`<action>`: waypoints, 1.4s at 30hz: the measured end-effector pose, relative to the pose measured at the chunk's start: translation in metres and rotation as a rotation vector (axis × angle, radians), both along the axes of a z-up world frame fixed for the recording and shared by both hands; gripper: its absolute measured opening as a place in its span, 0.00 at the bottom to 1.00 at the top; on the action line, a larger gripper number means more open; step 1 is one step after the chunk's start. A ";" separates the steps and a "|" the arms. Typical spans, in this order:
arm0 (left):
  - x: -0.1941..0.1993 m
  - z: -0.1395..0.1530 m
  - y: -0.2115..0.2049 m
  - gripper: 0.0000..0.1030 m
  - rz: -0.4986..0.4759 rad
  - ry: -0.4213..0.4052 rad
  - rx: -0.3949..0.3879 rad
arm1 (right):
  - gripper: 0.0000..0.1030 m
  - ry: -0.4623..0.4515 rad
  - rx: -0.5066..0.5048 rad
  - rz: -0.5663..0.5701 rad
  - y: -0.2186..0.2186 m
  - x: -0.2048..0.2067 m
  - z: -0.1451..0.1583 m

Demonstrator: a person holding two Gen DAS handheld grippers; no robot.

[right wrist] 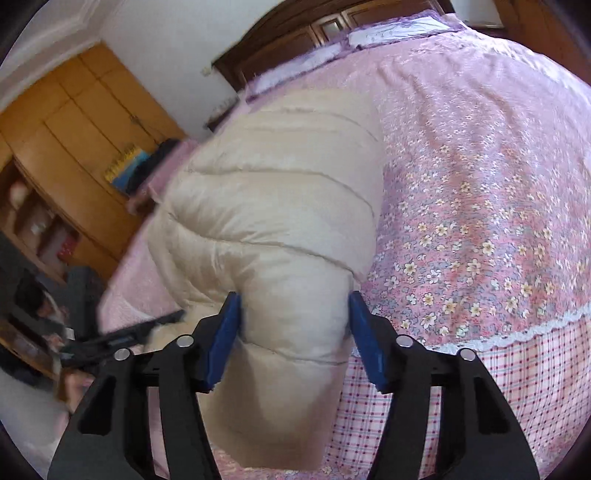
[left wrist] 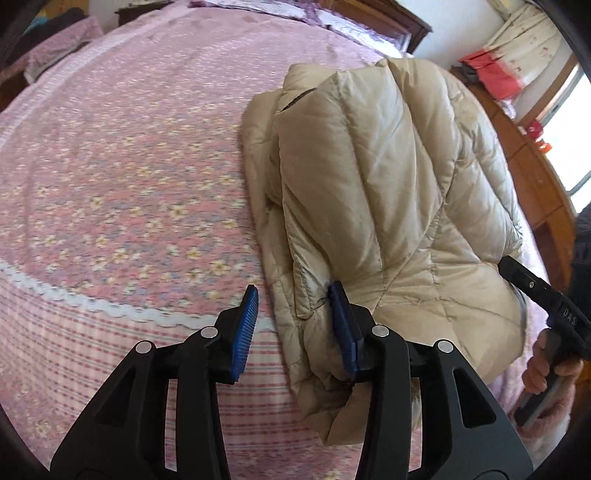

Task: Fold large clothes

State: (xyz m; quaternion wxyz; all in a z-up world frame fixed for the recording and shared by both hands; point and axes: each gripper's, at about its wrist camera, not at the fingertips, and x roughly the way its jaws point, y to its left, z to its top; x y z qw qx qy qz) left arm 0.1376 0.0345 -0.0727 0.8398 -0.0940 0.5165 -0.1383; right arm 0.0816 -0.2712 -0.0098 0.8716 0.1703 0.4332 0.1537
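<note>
A beige quilted puffer jacket [left wrist: 388, 177] lies folded into a thick bundle on the pink flowered bed cover [left wrist: 110, 166]. My left gripper [left wrist: 293, 325] is open at the jacket's near left corner. Its right pad [left wrist: 341, 325] rests against the jacket's edge and its left pad [left wrist: 245, 328] hangs over bare cover. In the right wrist view the jacket [right wrist: 280, 206] bulges between the blue pads of my right gripper [right wrist: 293, 339], which stands open around the near end without pinching it. A hand [left wrist: 546, 365] holds the right gripper's black body at the jacket's right side.
The bed cover [right wrist: 480, 184] spreads wide beside the jacket, ending in a lace trim and plaid skirt [left wrist: 110, 369] at the near edge. Pillows [right wrist: 406, 29] and a dark wooden headboard [right wrist: 295, 33] lie far back. A wooden wardrobe [right wrist: 74, 129] and a curtained window [left wrist: 517, 44] flank the bed.
</note>
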 end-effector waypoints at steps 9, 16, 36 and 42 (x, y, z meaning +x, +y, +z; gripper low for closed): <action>-0.006 0.012 0.001 0.48 0.037 -0.088 0.052 | 0.61 0.025 -0.132 0.012 0.022 0.014 -0.022; -0.060 0.051 0.014 0.87 0.083 -0.210 0.074 | 0.80 -0.044 -0.174 -0.076 0.022 -0.028 0.006; -0.136 0.051 -0.030 0.95 0.008 -0.154 0.186 | 0.95 -0.012 -0.261 -0.111 0.035 -0.113 -0.010; -0.138 0.037 -0.042 0.95 -0.004 -0.110 0.187 | 0.95 0.019 -0.256 -0.117 0.038 -0.124 -0.018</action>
